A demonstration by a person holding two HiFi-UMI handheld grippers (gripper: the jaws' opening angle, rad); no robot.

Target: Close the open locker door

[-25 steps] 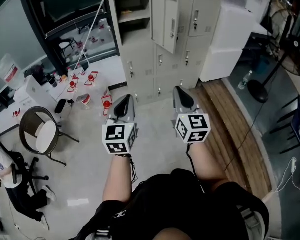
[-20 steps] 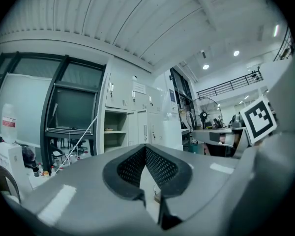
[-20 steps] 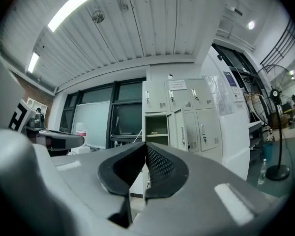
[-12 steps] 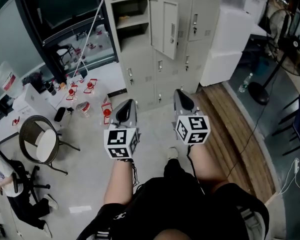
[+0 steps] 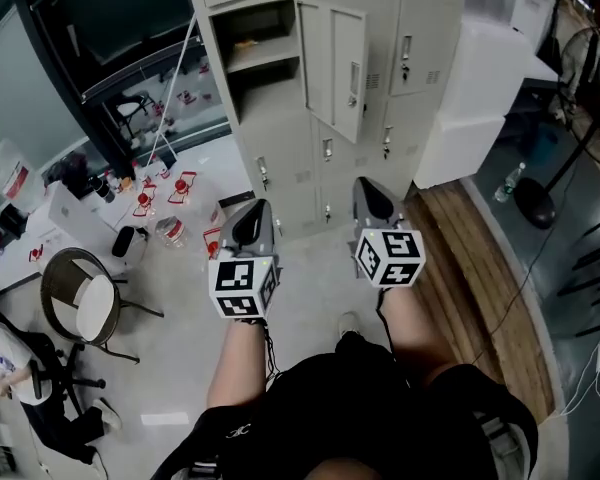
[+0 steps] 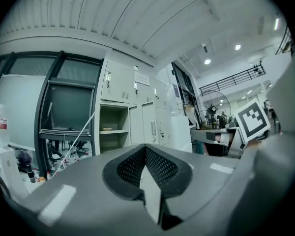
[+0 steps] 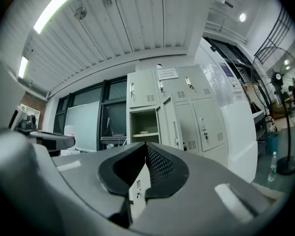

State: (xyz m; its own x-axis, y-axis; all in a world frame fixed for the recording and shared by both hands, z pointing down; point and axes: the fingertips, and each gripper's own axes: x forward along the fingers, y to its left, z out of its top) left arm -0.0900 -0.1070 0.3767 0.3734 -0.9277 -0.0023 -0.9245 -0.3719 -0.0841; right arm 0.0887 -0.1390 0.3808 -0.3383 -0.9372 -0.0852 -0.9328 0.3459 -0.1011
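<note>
A bank of pale grey lockers (image 5: 310, 158) fills the top of the head view. One upper door (image 5: 348, 68) stands swung outward, and left of it is the open compartment (image 5: 262, 53) with a shelf inside. My left gripper (image 5: 248, 224) and right gripper (image 5: 374, 200) are held level side by side, well short of the lockers, both shut with nothing between them. The left gripper view shows that gripper (image 6: 145, 146) closed, the open door (image 6: 151, 128) far ahead. In the right gripper view that gripper (image 7: 146, 144) is closed below the door (image 7: 172, 126).
Stacked white boxes (image 5: 480, 83) stand right of the lockers, with a floor fan (image 5: 540, 198) beyond. A wooden floor strip (image 5: 480, 268) runs along the right. Small red and white bottles (image 5: 180, 186) litter the floor at left, near a round chair (image 5: 85, 303) and a seated person (image 5: 15, 378).
Both grippers have moved forward toward the lockers, which now sit nearer and lower in the head view. Both stay closed and empty.
</note>
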